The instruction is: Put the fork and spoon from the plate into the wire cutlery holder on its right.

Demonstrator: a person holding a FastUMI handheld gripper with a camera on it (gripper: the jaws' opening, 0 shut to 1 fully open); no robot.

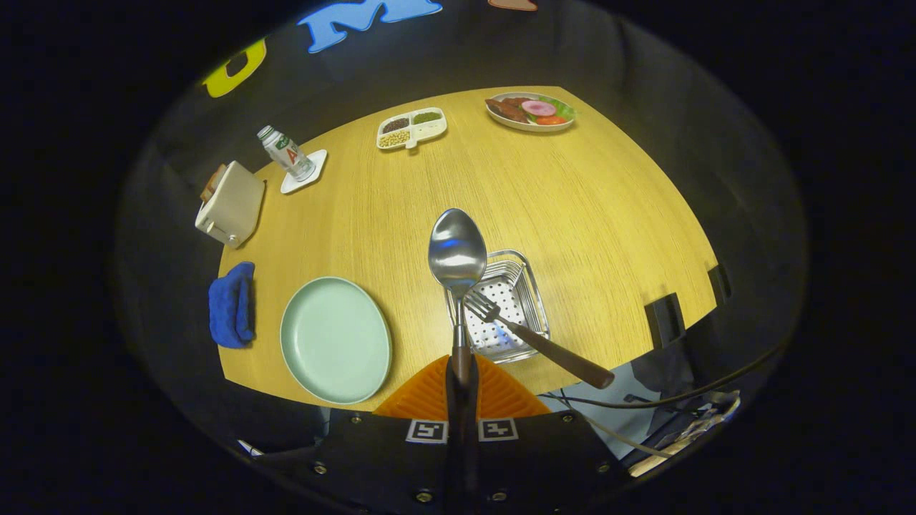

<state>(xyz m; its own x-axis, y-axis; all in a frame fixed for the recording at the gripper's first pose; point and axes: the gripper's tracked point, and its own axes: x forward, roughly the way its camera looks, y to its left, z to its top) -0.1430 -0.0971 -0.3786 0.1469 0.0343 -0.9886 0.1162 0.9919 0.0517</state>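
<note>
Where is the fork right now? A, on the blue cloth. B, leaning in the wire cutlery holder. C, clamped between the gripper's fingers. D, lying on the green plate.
B: the fork leans in the wire cutlery holder, tines down and handle sticking out over its rim, while the gripper is shut on the spoon and the green plate lies bare.

Pale green plate (335,340), blue cloth (231,305), orange ribbed fingers (429,393), yellow-wood table (608,214).

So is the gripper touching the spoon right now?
Touching. In the gripper view the orange fingers close on the spoon handle, holding it above the wire holder.
</note>
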